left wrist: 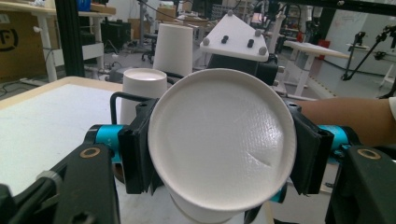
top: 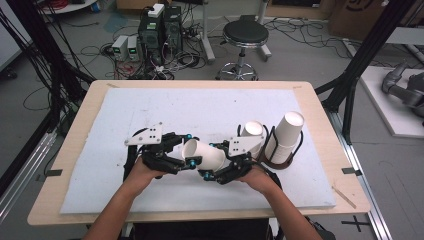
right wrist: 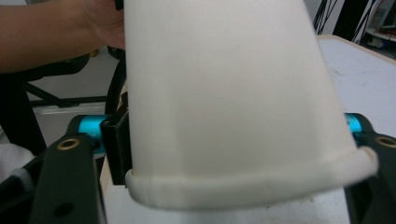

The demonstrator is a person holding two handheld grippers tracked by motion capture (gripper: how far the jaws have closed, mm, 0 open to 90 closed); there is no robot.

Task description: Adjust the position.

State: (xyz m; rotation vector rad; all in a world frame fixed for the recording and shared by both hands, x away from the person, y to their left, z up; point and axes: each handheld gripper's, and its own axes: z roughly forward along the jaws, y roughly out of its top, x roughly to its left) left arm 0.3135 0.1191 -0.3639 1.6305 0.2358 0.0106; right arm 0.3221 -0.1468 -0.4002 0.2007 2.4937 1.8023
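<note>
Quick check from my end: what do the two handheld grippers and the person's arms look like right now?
Both the left gripper and the right gripper are black, each with two black jaws, bright blue fittings near the jaws and brass-coloured rings on the linkage. A pale three-cornered plate with small dark dots rides on top of each. The person's forearms are bare, with no sleeves in sight.

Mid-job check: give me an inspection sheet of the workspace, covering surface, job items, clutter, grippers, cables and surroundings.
Surface: white mat on a wooden table.
Job's things: white paper cup on its side between both grippers; cup stacks in a black wire holder.
Clutter: nothing seen.
Grippers: left gripper has its jaws pressed on the cup's bottom end; right gripper has its jaws around the cup near the rim, grip uncertain.
Cables: tangle on the floor.
Surroundings: stool, computer towers.
</note>
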